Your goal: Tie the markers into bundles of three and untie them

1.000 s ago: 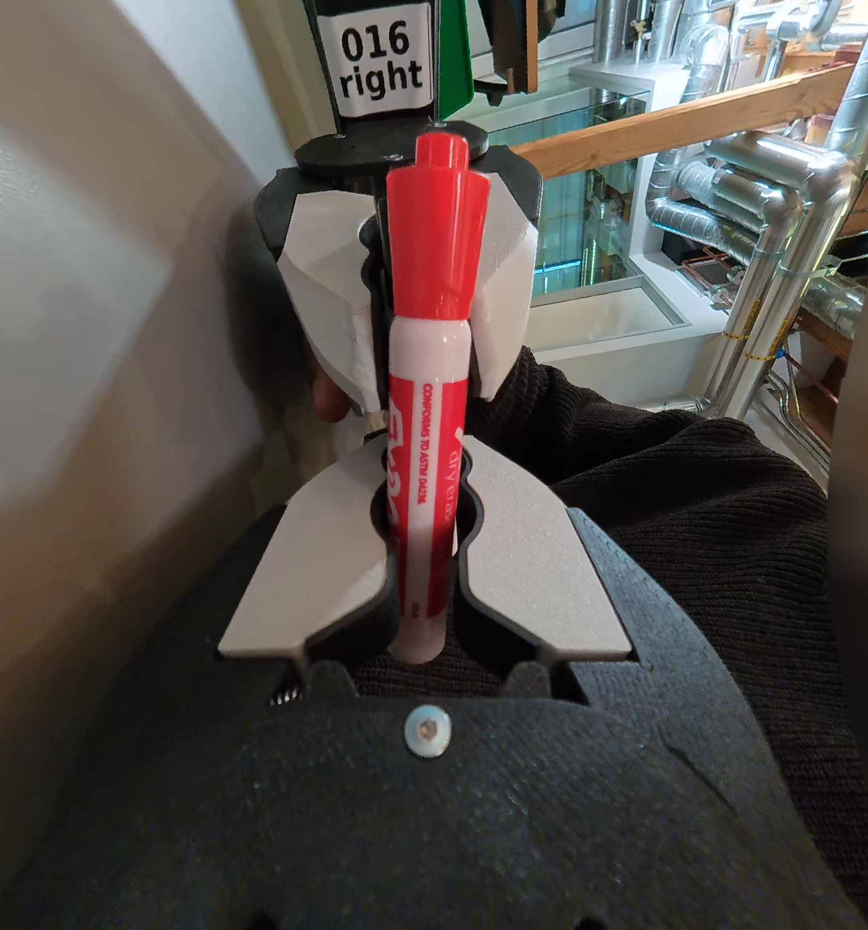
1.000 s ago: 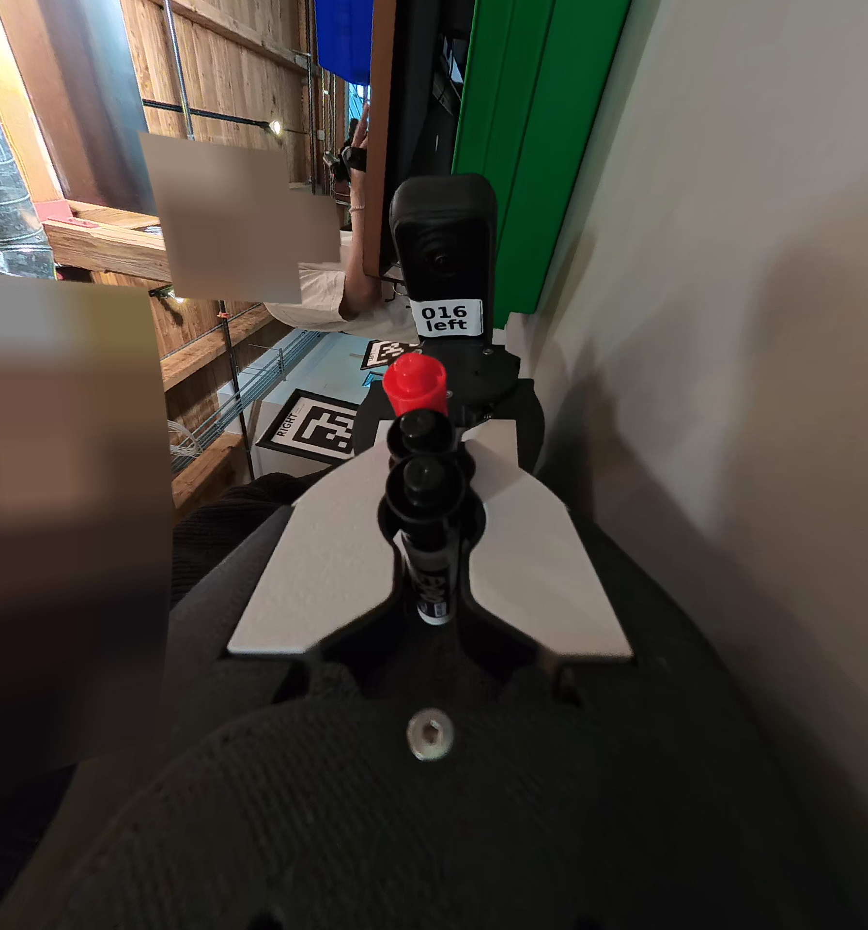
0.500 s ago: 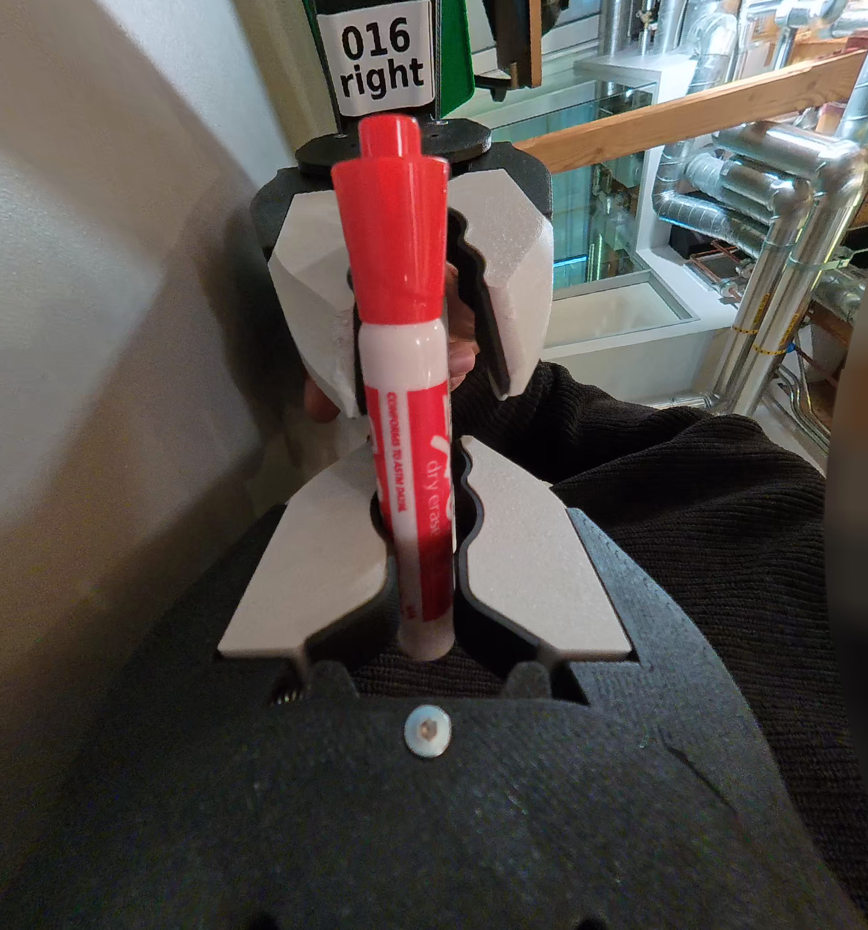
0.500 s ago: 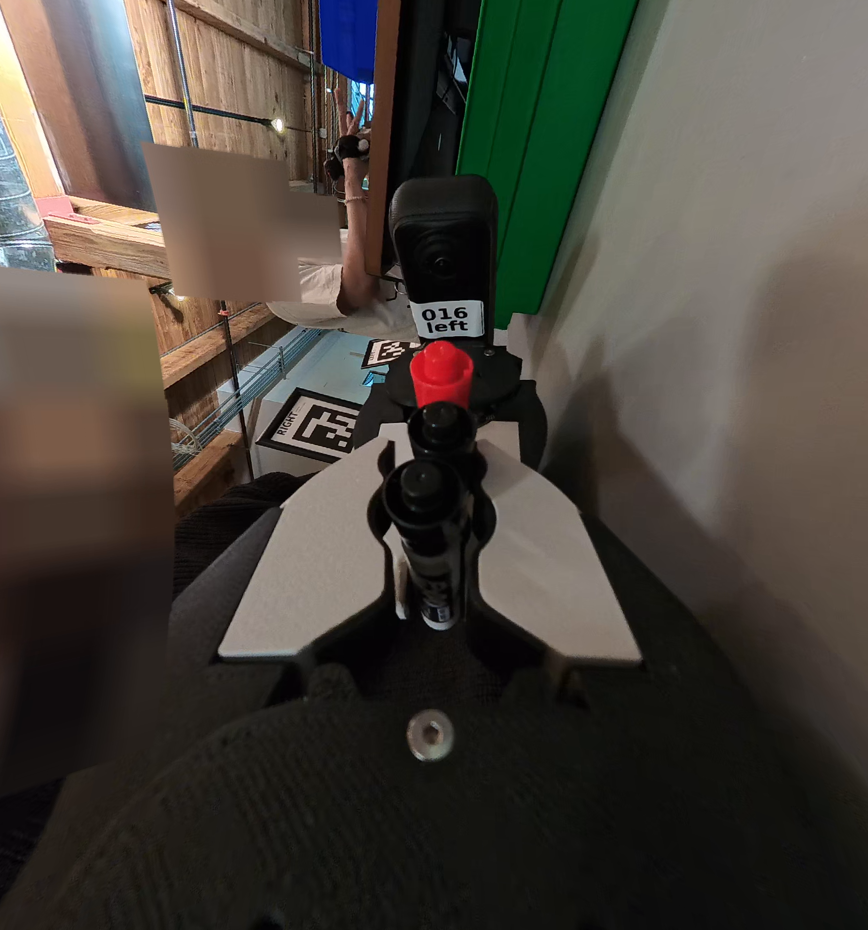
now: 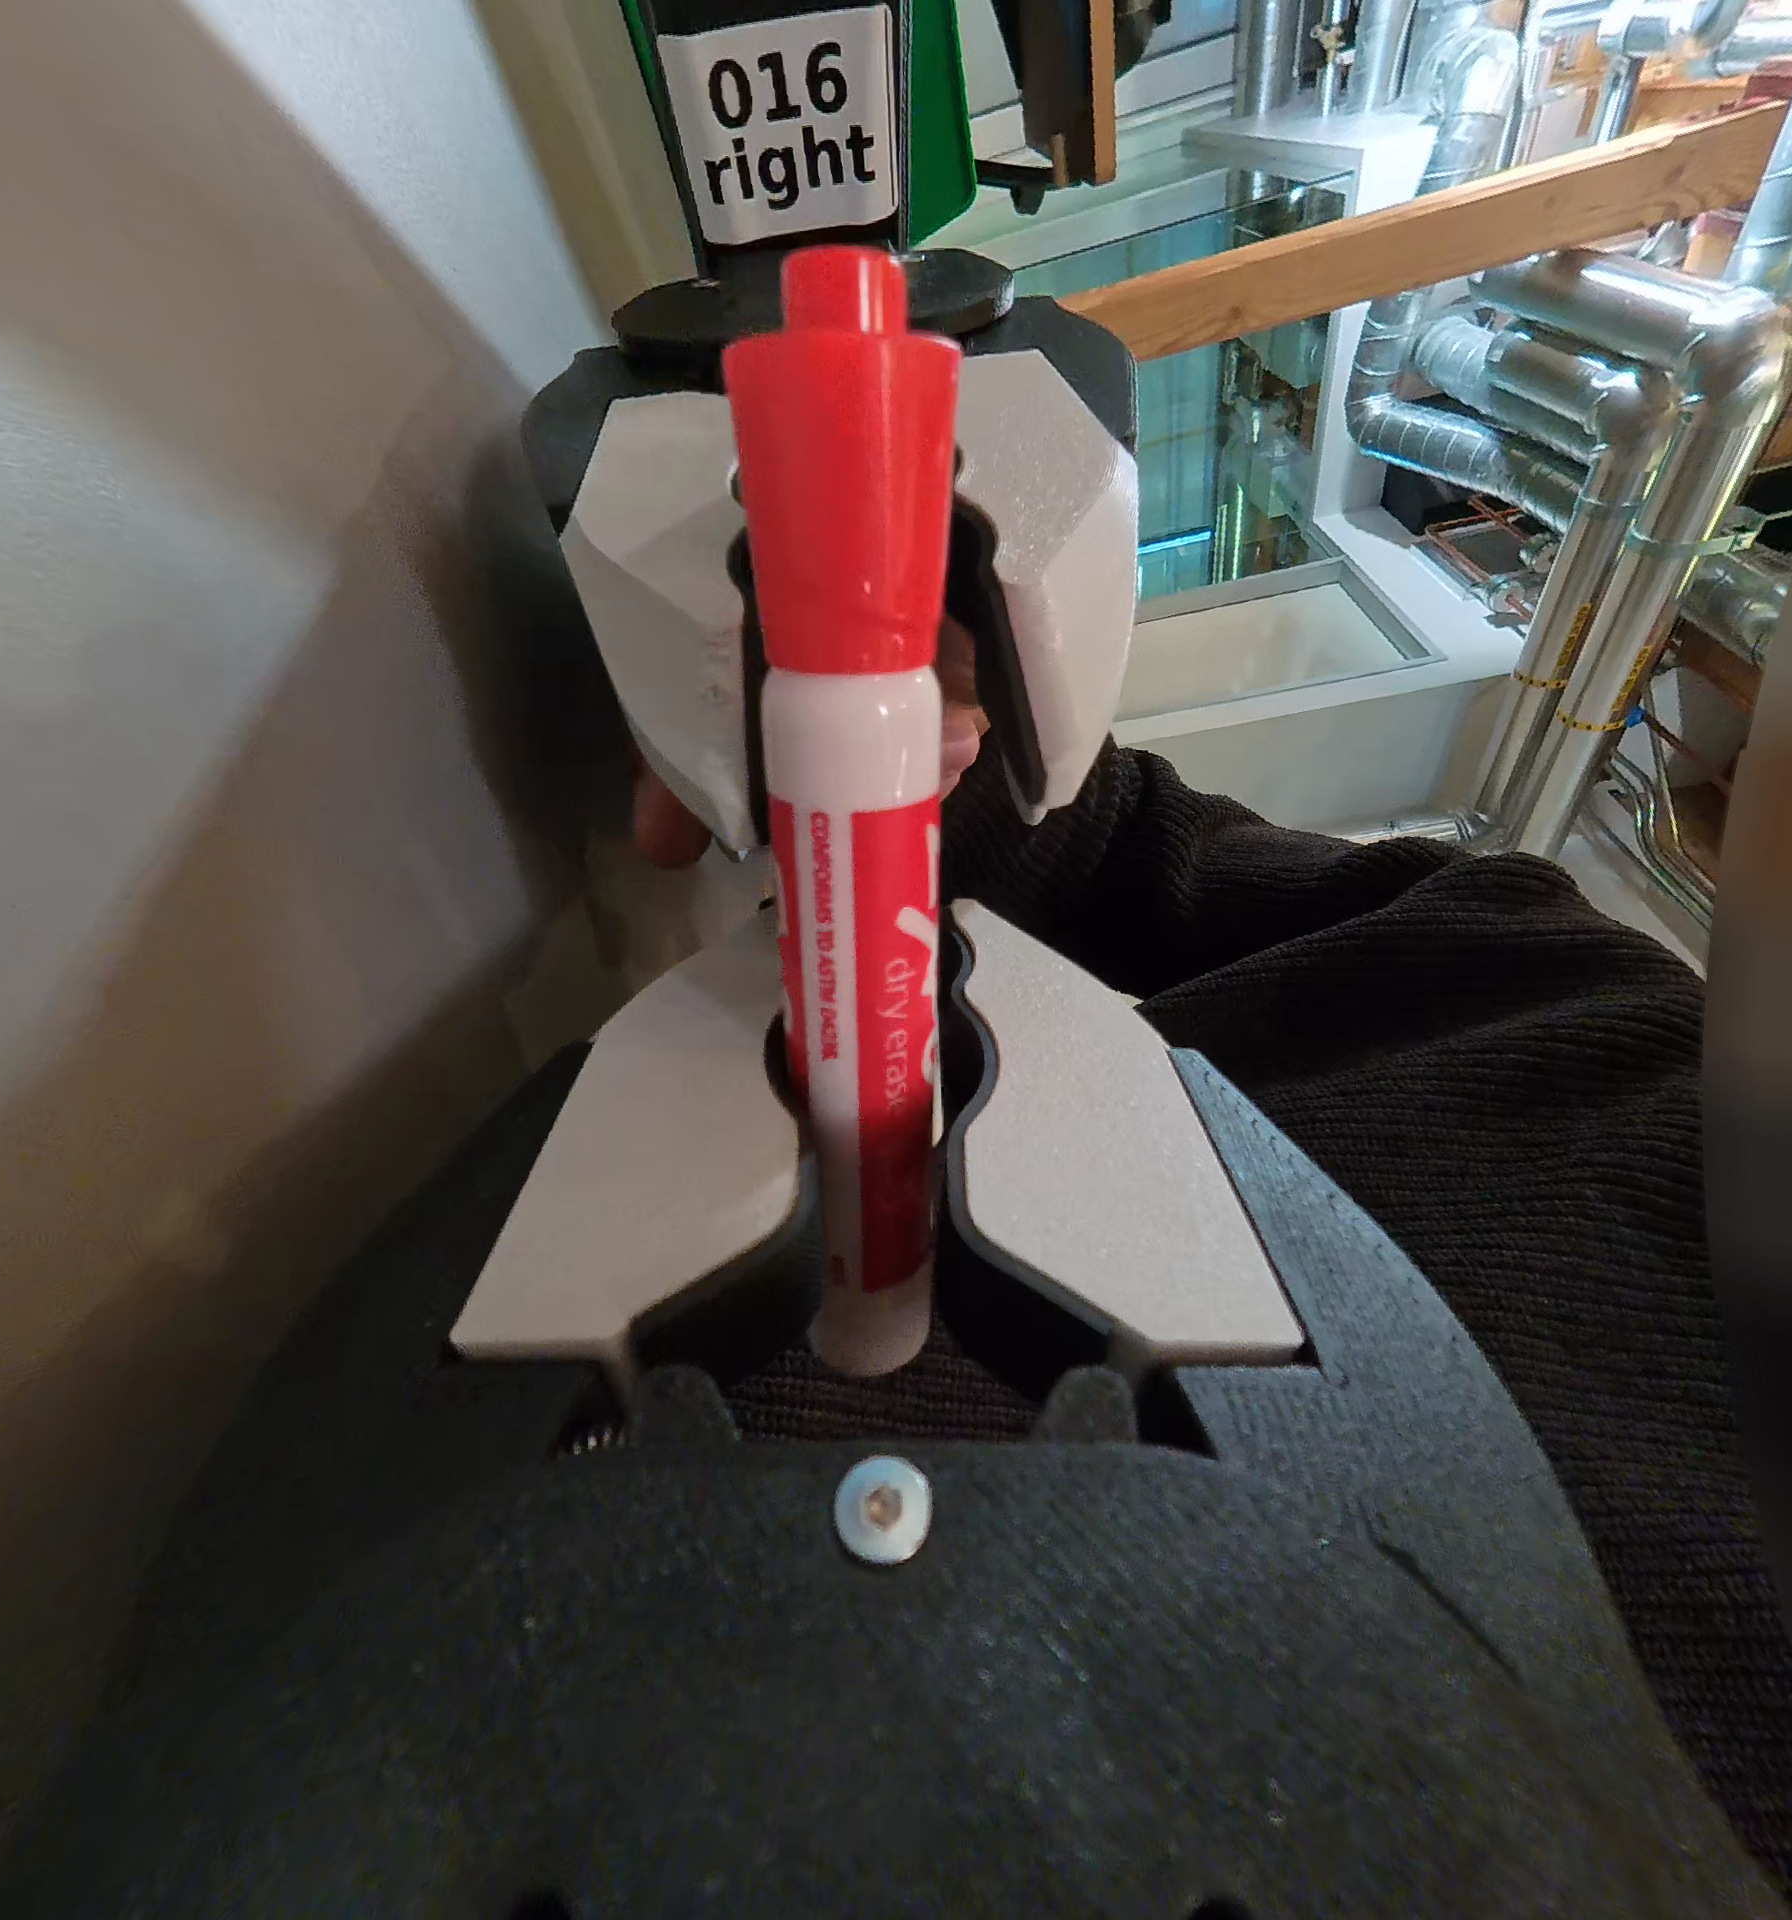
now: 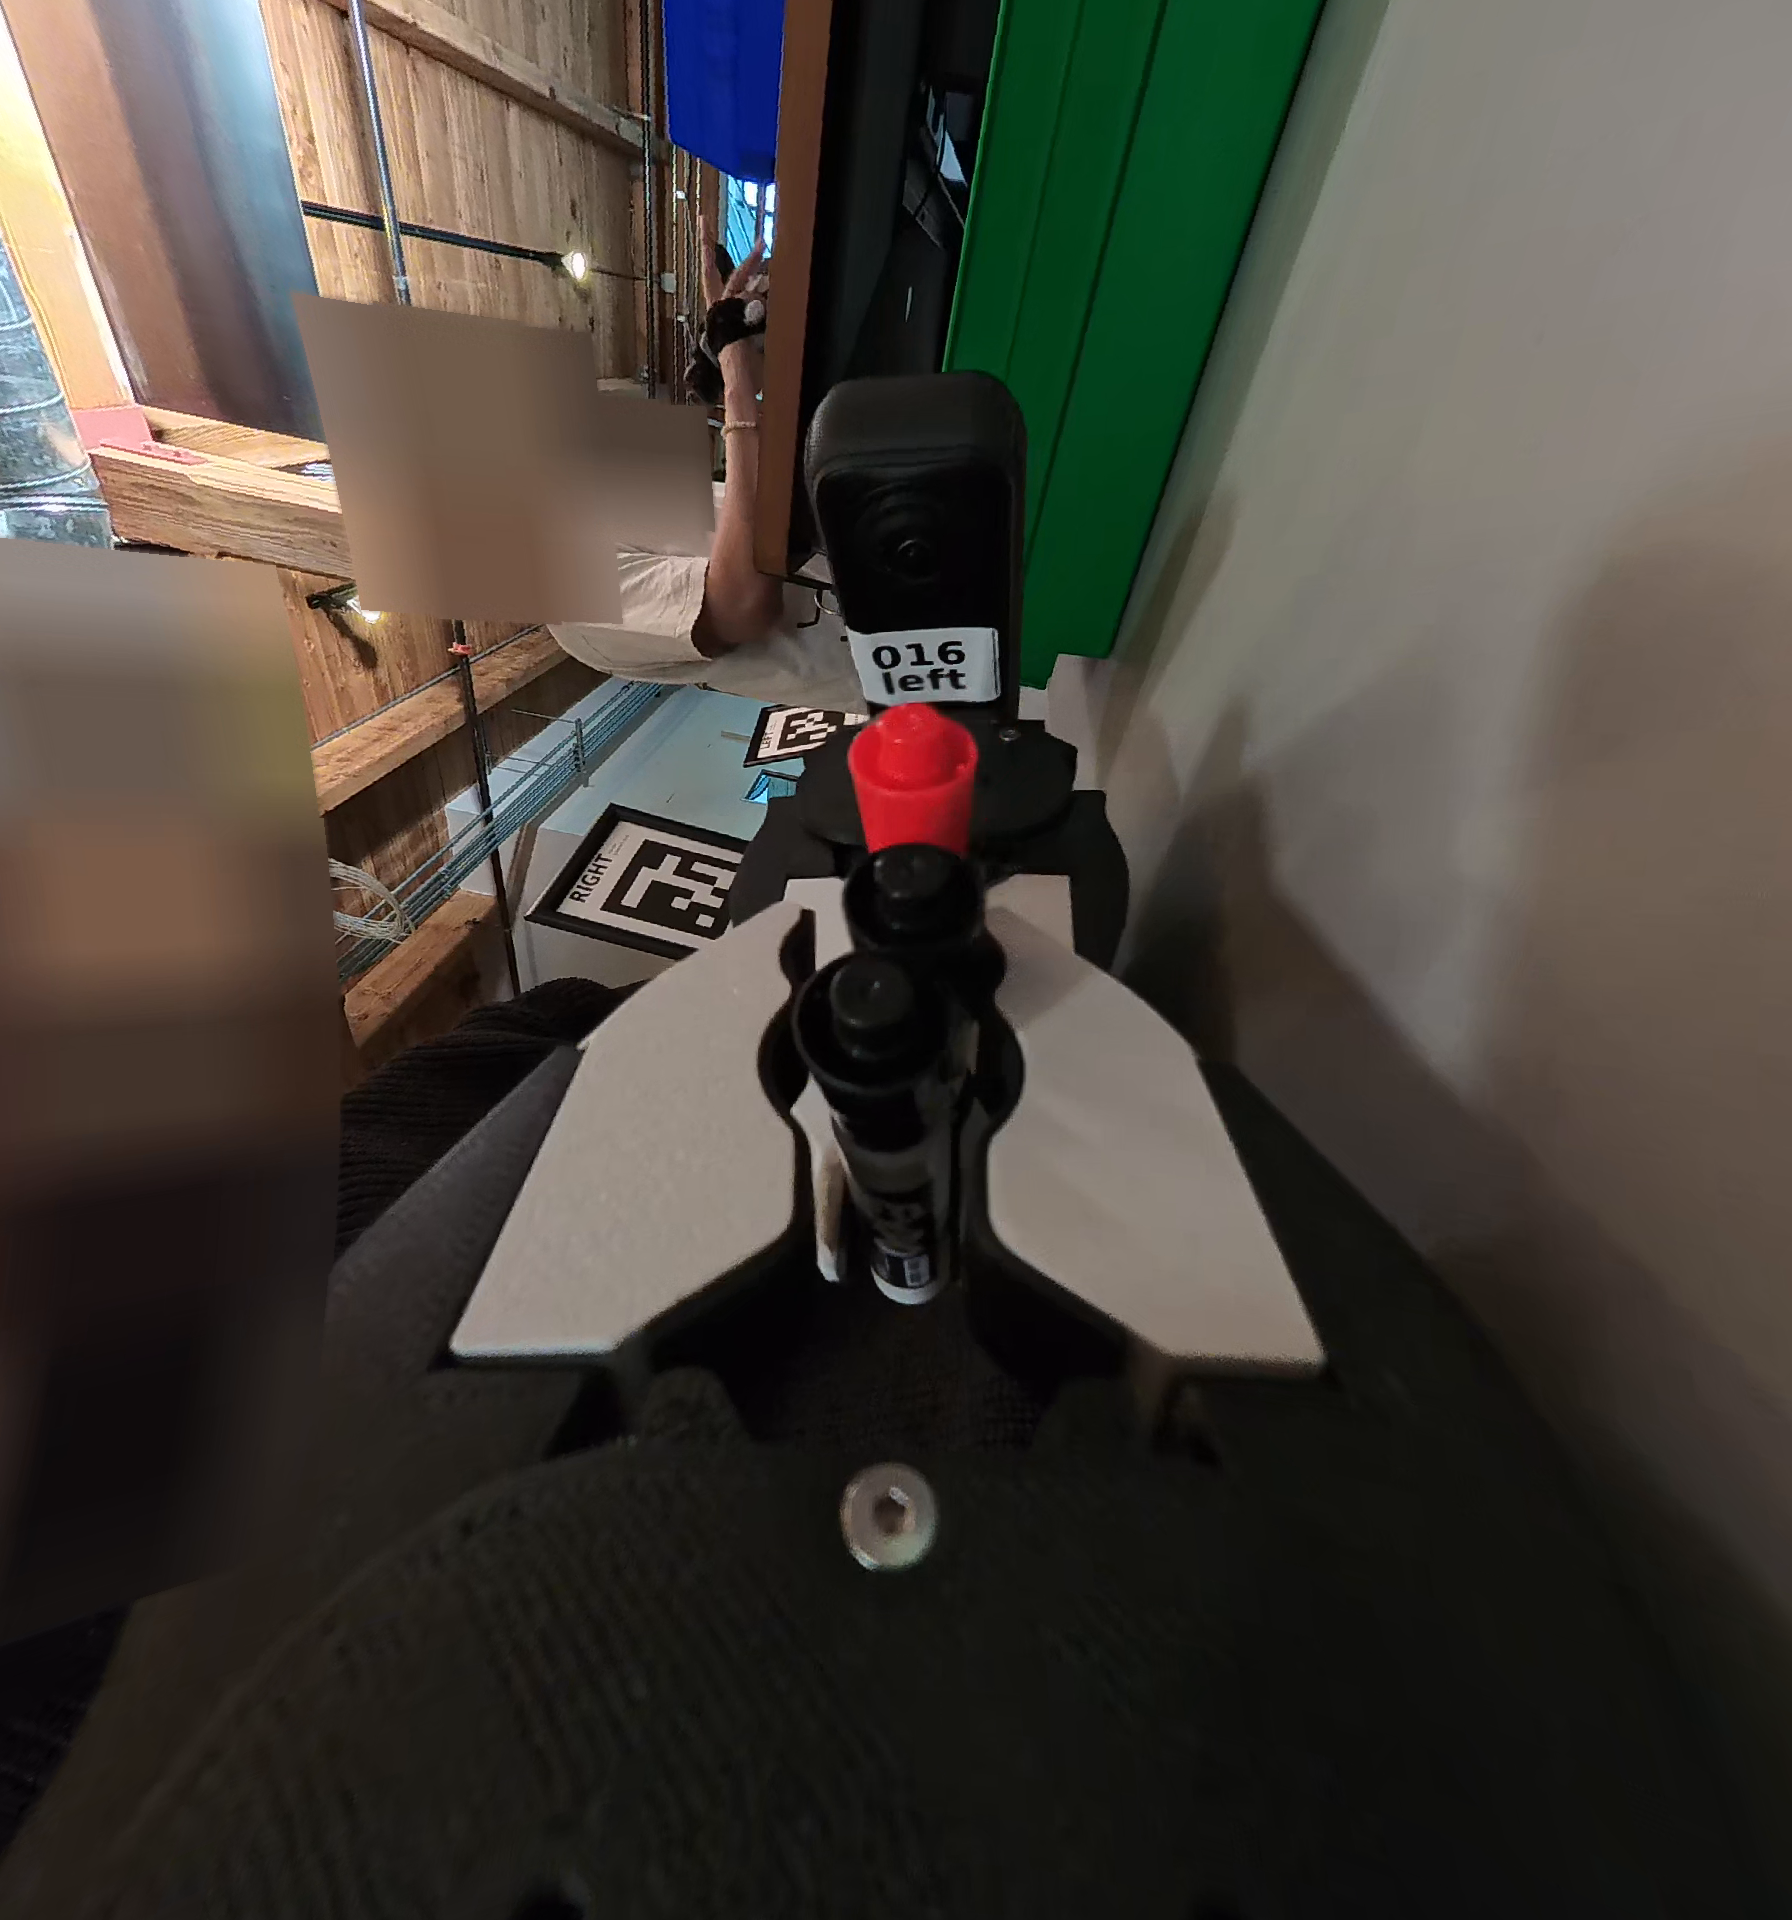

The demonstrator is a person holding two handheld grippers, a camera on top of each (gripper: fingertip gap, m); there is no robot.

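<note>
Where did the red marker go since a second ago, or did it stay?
Yes, it moved. Against the screw on the left gripper, the cap of the red marker has tipped slightly left; its bottom end stays between that gripper's fingers.

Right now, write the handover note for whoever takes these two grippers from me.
Left gripper: shut on the red marker, gripping its barrel, cap pointing at the other gripper.
Right gripper: shut on two black markers, one stacked behind the other between its fingers.
Where things are: all three markers are held in the air, none on a surface. The red cap sits just beyond the black pair, in line with them.
Done: three markers are brought together.
Left: no band or tie shows in either view, so the bundle looks untied. Tie it, then untie it.
</note>
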